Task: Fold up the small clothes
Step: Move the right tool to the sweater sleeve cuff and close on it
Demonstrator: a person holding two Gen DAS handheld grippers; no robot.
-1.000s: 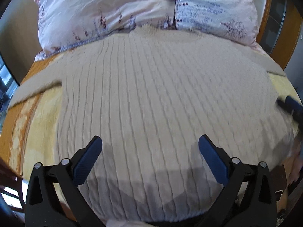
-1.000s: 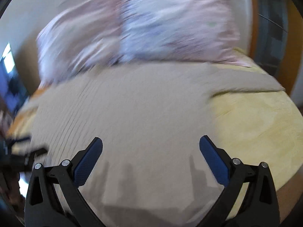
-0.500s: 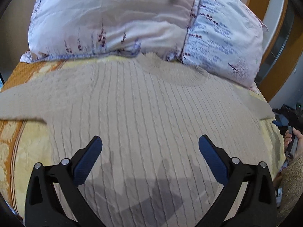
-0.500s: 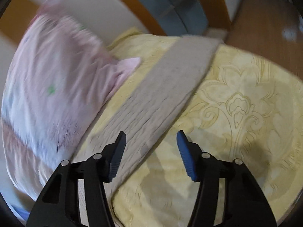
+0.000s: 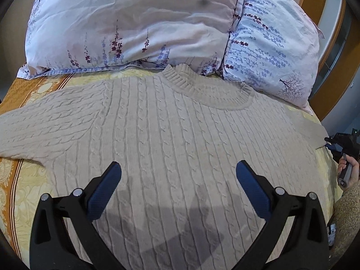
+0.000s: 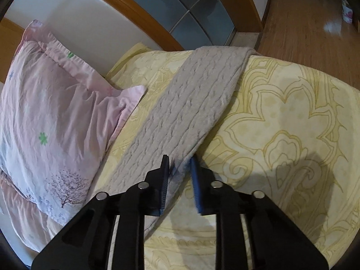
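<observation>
the sweater (image 5: 171,148) lies flat on the bed (image 6: 292,117), collar by the pillows (image 5: 135,22). left claw (image 5: 177,180) hangs released above it; right claw (image 6: 180,166) nearly clenched on the sleeve (image 6: 198,103) edge — pinch both layers, then carry it inward.

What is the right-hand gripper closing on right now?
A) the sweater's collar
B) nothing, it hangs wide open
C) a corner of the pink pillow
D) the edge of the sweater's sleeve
D: the right gripper has its blue fingers nearly closed around the edge of the beige sleeve lying on the yellow bedspread.
</observation>
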